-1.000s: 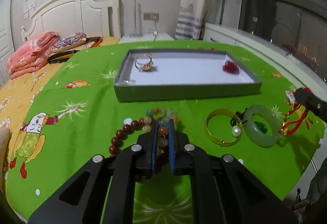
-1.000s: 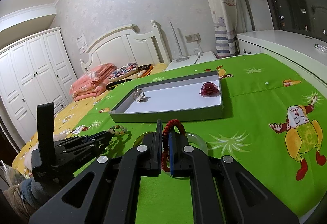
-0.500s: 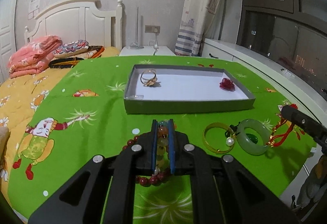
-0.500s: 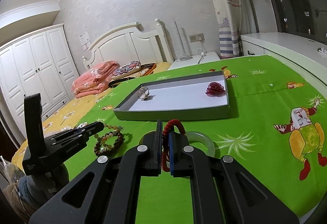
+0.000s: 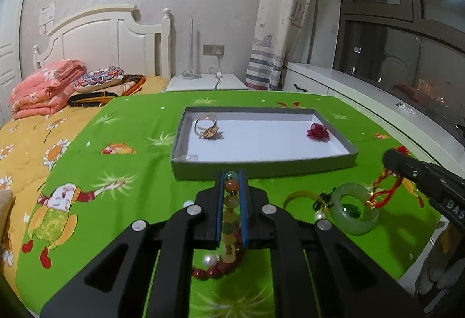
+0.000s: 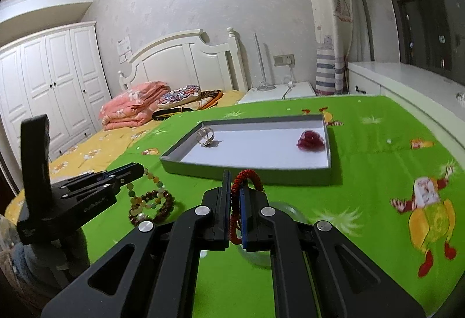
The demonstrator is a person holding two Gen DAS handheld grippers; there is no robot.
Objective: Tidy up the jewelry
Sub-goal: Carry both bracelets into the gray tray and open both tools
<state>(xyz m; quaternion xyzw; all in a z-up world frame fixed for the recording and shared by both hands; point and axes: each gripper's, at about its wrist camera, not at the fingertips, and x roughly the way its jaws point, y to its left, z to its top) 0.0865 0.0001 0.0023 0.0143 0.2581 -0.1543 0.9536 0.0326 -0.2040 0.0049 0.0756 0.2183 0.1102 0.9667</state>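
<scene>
Just ahead of the left gripper, a shallow grey cardboard tray holds a gold ring; its jaws clamp a multicoloured bead bracelet, while the right gripper pinches a red braided cord tied to a pale green jade bangle.

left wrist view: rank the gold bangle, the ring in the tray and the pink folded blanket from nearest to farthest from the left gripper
1. gold bangle: on the green cloth just right of the left gripper.
2. ring: inside the grey tray, at its far left corner, beyond the fingertips.
3. pink folded blanket: far left, on the bed by the headboard.
</scene>
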